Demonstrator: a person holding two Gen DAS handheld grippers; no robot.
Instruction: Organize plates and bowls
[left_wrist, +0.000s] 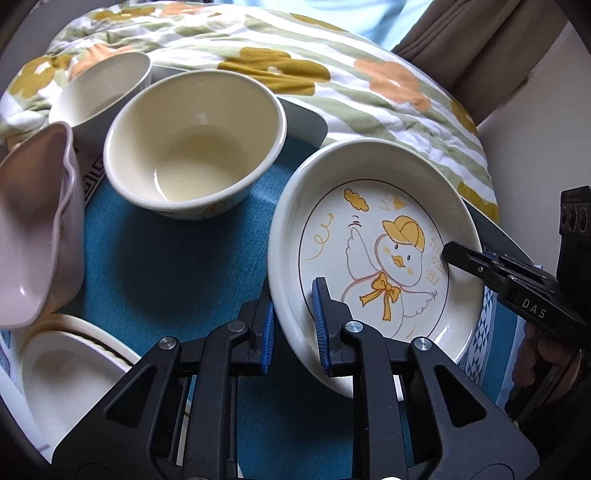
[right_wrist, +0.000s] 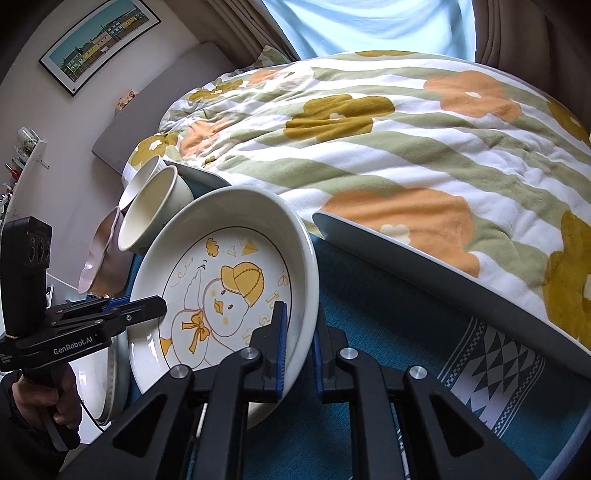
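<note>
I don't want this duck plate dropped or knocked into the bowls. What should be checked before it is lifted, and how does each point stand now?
1. Left gripper shut on the duck plate rim: ok.
2. Right gripper shut on the opposite rim: ok.
3. Plate apart from the cream bowl: ok, blue cloth shows between them.
4. Plate level: not ok, it looks tilted in the right wrist view.
5. Grip deep enough on both rims: cannot tell.
6. Stack at lower left free to receive it: cannot tell.
</note>
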